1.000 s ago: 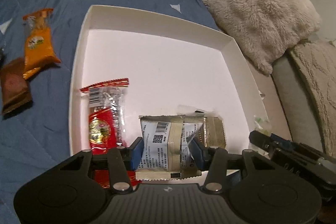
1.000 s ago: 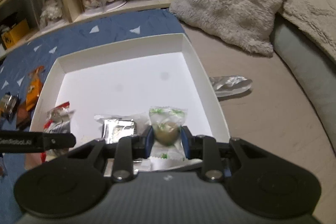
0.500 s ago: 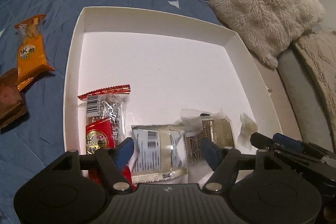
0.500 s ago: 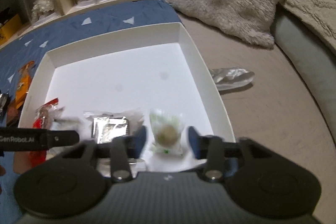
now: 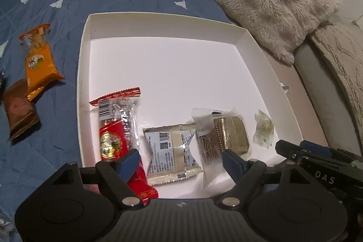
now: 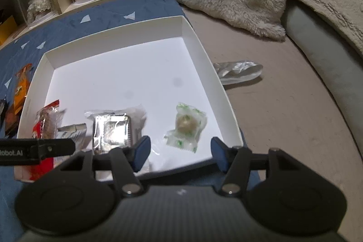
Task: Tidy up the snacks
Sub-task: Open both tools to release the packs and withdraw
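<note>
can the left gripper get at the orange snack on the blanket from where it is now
Probably yes. The orange snack lies in the open on the blue blanket, left of the white box, one end overlapping a brown packet. The left gripper is open and holds nothing; nothing stands between them.

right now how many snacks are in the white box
4, in a row along the near side of the white box: red packet, grey packet, gold biscuit, green-speckled sweet. Some may be hidden behind the grippers.
</note>
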`<act>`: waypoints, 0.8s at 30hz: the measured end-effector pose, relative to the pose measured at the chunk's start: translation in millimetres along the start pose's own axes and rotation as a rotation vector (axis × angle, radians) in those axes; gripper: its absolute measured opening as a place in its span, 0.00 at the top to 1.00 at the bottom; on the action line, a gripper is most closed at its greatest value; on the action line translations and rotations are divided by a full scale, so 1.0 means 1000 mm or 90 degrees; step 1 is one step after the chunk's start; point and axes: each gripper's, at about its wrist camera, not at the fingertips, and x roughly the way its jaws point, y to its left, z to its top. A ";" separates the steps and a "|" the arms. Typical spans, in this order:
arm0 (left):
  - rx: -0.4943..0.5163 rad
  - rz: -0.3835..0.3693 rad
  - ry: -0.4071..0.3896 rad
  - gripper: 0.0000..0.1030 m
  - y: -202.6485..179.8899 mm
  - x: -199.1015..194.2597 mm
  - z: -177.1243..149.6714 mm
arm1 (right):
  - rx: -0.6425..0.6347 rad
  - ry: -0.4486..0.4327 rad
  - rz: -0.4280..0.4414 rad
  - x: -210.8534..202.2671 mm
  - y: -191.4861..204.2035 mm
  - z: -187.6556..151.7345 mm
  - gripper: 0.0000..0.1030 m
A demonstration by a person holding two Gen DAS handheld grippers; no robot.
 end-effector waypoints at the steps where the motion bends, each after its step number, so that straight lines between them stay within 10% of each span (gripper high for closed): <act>1: 0.002 0.005 -0.003 0.18 0.000 -0.003 -0.001 | 0.000 -0.002 0.001 -0.003 0.000 -0.001 0.36; 24: 0.014 0.048 -0.013 0.00 0.019 -0.046 -0.020 | 0.010 -0.066 -0.025 -0.056 0.003 -0.019 0.01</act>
